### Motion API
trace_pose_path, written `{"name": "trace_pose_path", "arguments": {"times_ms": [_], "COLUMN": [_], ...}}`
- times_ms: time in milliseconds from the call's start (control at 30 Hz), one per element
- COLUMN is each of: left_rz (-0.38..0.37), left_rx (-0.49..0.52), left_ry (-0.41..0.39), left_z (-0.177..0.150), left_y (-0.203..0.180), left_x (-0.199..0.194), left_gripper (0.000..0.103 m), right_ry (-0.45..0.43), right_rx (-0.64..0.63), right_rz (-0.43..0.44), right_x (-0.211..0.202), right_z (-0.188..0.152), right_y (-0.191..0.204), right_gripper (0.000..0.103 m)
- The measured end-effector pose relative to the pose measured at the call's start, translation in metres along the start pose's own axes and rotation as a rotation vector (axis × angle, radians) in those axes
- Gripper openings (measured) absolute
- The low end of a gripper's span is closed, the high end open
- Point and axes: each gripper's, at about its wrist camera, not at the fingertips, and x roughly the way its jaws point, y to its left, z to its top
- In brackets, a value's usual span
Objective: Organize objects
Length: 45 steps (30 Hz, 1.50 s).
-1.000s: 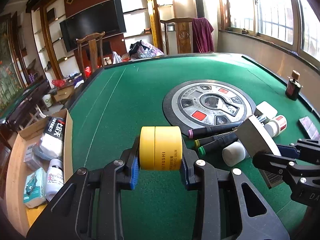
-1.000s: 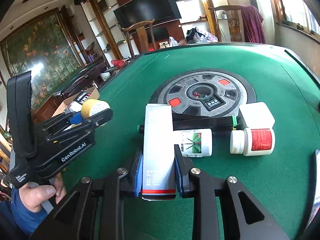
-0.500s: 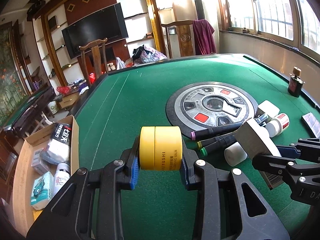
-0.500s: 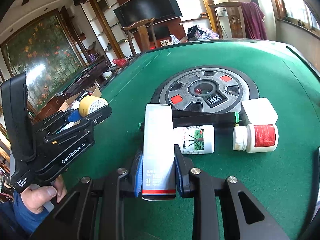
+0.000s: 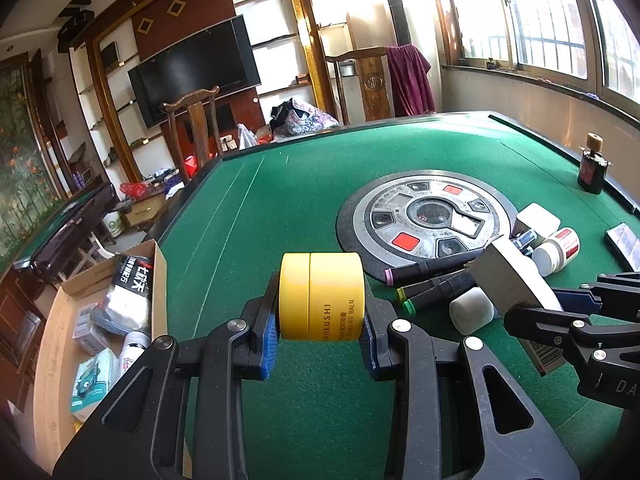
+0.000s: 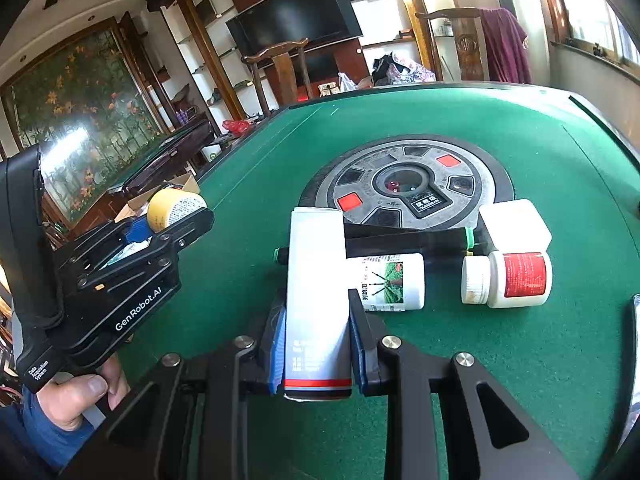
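A: What did the left gripper (image 5: 320,334) have?

B: A squat yellow jar (image 5: 322,301), smooth plastic, lying on its side with its flat ends pressed between the blue ribbed pads (image 5: 269,342). The fingers were closed firmly on it, above the green felt table (image 5: 256,216).

A: And the right gripper (image 6: 317,346)?

B: It was clamped on a tall rectangular white box (image 6: 316,300) of glossy card, with a red and dark band at its near end. It was lifted above the felt.

A: What lay on the table beyond it?

B: A white bottle with a green label (image 6: 390,282) on its side, just behind the box. Beside that lay a white bottle with a red label (image 6: 510,280), cap pointing left. A white rounded square container (image 6: 514,224) sat behind it, and dark cylindrical markers (image 6: 408,238) lay along the edge of the round metallic centre console (image 6: 404,178).

A: Anything off the table?

B: An open cardboard box (image 5: 52,328) stood beside the table's left edge, holding a crinkled foil pouch (image 5: 128,298), a small bottle and little cartons. At the far right edge stood a dark angular glass bottle (image 5: 592,168) with a tan stopper.
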Motion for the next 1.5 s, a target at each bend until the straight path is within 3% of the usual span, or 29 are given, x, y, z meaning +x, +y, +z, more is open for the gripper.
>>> {"name": "trace_pose_path", "arguments": {"times_ms": [567,833,1100,1500], "left_rz": [0.020,-0.075,-0.112,0.008], "left_rx": [0.007,-0.075,-0.189,-0.356], "left_ry": [-0.009,-0.003,0.003,-0.005], "left_z": [-0.002,-0.001,-0.011,-0.041], "left_y": [-0.001,0.012,0.061,0.155], "left_x": [-0.001,-0.017,-0.054,-0.087], "left_gripper": [0.032,0.032,0.032,0.032], "right_ry": [-0.027,-0.064,-0.051,0.021], "right_rx": [-0.004,0.049,0.053,-0.071], "right_rz": [-0.032,-0.048,0.051,0.191], "right_x": [-0.006,-0.016,-0.009,0.016], "right_z": [0.002,0.008,0.004,-0.004], "right_y": [-0.004,-0.003,0.044,0.135], "right_gripper": [0.026,0.026,0.026,0.026]}}
